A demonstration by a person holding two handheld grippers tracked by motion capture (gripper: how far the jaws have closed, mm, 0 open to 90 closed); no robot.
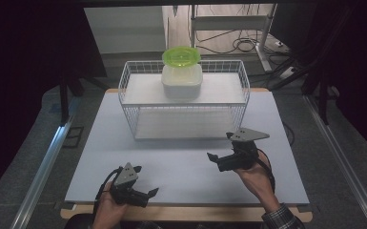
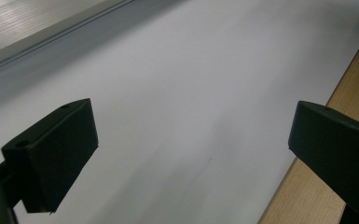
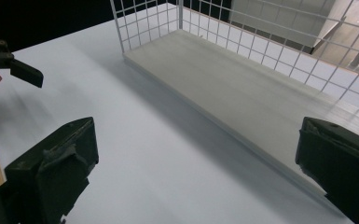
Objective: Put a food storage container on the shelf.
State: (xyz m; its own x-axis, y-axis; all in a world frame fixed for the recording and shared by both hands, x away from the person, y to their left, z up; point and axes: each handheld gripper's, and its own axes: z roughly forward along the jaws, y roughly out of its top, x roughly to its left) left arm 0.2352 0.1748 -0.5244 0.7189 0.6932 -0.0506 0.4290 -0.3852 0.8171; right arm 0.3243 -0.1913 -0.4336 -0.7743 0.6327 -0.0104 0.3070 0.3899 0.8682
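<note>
My left gripper (image 1: 148, 193) sits low at the near edge of the pale grey table top (image 1: 181, 164), its jaws spread wide with nothing between them; in the left gripper view they frame bare board and a strip of the wooden edge (image 2: 307, 196).

My right gripper (image 1: 219, 150) is farther forward and also spread, holding nothing. In the right gripper view its jaws look toward the white wire-grid rack (image 3: 242, 51) and the pale shelf board (image 3: 242, 93) at its bottom, with my left gripper (image 3: 25, 72) off to the side.

The thing I take to be the target, a white square plastic container with a lime-green round lid (image 1: 181, 71), stands on the rack's upper shelf, ahead of and above both grippers and well apart from them. It lies forward and a little left of my right gripper, forward and right of my left. The right gripper is clearly the nearer, so I judge the reach to be its job, going up and over the rack's front rim.
</note>
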